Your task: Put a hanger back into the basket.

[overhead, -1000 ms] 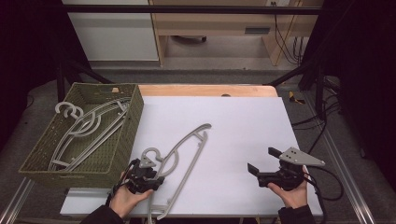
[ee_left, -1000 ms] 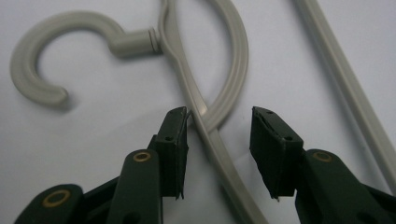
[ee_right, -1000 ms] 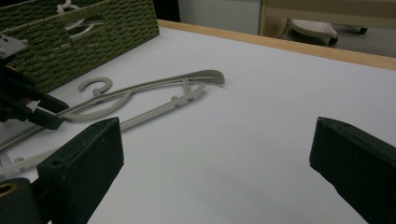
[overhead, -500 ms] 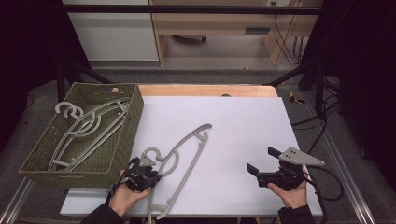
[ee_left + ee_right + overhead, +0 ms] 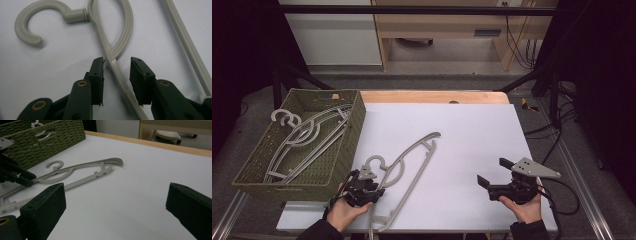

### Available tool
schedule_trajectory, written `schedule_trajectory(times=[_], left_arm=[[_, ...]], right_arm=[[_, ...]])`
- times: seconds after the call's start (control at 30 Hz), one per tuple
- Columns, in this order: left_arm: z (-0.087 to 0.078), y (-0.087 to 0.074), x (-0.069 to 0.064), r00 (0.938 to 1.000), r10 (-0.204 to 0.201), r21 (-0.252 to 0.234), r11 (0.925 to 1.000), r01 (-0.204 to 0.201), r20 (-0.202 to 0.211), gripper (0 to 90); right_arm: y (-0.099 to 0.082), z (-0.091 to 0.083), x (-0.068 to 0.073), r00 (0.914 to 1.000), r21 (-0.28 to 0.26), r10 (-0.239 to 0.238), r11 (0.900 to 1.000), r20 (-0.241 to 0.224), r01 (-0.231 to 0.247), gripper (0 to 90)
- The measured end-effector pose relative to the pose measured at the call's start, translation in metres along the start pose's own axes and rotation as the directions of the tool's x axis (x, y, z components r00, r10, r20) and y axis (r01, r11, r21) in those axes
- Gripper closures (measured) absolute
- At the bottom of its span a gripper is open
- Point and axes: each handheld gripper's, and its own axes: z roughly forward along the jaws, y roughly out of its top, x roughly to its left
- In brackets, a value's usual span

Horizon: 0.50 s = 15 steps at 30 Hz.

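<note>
Grey plastic hanger (image 5: 404, 165) flat on white surface (image 5: 472, 130), hook end nearest left gripper (image 5: 362, 187), far shoulder angled toward surface centre. Woven olive basket (image 5: 339, 165) just beside, at left edge, already holding other hangers (image 5: 304, 137). Left gripper set low over hanger neck, just below hook (image 5: 32, 22): jaws astride the arm where the two curved bars meet, narrow but with a gap showing beside each pad (image 5: 98, 72), so no grip yet; jaws lately reopened a little after a tighter close, bar between them throughout. Right gripper (image 5: 494, 175) idle near front right of surface, well apart from hanger, jaws wide and holding nothing.

Step in hand, by judgement: securing hold on hanger neck, ahead of a probable lift into basket. Next move calls for squarer centring on the bar, full closure until both pads press, then a level lift clear of basket rim. Risk: thin, smooth bar slipping or pivoting between pads if clamped off-centre.
</note>
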Motion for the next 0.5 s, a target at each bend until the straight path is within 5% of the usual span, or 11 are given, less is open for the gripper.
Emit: schedule_trajectory(times=[0.17,0.5], left_arm=[[0.002,0.002,-0.002,0.9993,0.012,0.030,0.9995,-0.011,-0.034,68.7],[0.006,0.013,0.007,0.9999,0.010,0.043,0.9990,-0.010,-0.003,74.2]], right_arm=[[0.000,0.001,0.000,1.0000,0.000,-0.004,1.0000,0.003,0.004,3.1],[0.000,0.002,0.001,1.0000,0.000,0.000,1.0000,0.003,0.000,3.0]])
